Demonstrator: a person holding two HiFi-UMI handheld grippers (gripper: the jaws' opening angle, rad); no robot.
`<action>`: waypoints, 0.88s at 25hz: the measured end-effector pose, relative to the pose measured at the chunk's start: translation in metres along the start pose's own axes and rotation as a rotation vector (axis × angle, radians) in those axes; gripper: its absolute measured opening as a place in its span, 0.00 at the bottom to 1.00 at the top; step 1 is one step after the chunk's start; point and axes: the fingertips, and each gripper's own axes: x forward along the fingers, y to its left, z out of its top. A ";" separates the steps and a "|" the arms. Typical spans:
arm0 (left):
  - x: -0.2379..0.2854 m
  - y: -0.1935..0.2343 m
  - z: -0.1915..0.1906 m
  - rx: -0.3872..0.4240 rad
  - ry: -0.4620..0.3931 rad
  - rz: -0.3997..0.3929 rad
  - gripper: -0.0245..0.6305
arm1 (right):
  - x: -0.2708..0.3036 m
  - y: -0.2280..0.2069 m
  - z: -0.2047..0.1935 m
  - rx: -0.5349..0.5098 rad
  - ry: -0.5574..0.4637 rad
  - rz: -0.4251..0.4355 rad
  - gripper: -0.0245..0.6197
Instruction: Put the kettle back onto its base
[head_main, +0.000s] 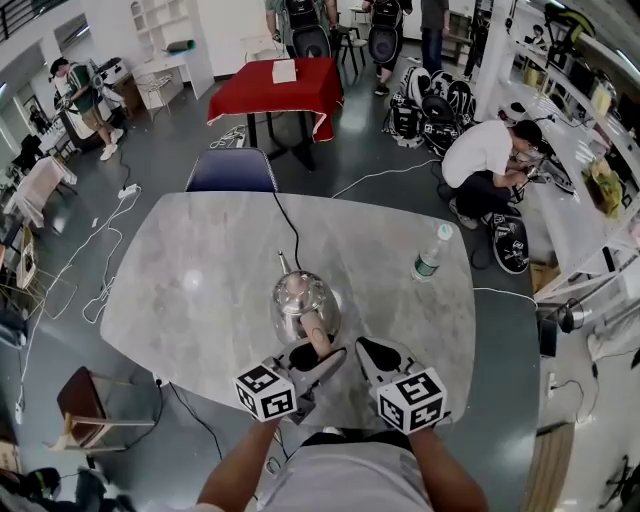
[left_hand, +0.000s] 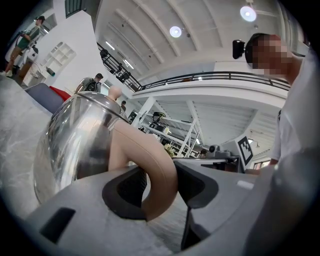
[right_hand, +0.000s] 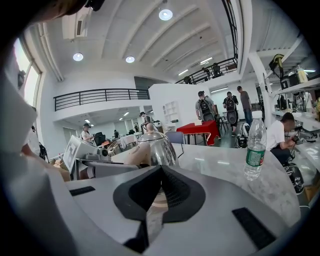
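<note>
A shiny steel kettle (head_main: 303, 298) (left_hand: 80, 140) (right_hand: 157, 145) stands upright near the front of the marble table (head_main: 200, 270). Its tan handle (head_main: 317, 340) (left_hand: 160, 175) points toward me. My left gripper (head_main: 318, 352) (left_hand: 160, 187) reaches in level, with the handle filling the gap between its pads. A black cord (head_main: 285, 225) runs from the kettle's foot to the table's far edge. Whatever lies under the kettle is hidden. My right gripper (head_main: 372, 348) (right_hand: 159, 187) hovers just right of the handle, shut on nothing.
A water bottle (head_main: 430, 253) (right_hand: 255, 147) stands on the table at the right. A blue chair (head_main: 231, 170) sits at the far edge and a red-clothed table (head_main: 280, 85) beyond it. A person (head_main: 490, 160) crouches on the floor to the right.
</note>
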 end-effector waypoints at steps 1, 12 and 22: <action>0.001 0.000 -0.001 0.005 0.006 0.000 0.30 | 0.000 0.000 0.000 0.000 0.001 0.001 0.04; 0.007 0.005 -0.023 0.052 0.082 0.038 0.30 | -0.004 -0.003 -0.005 0.009 0.003 0.008 0.04; 0.000 0.008 -0.032 0.012 0.071 0.067 0.31 | -0.006 0.003 -0.006 0.010 0.004 0.033 0.04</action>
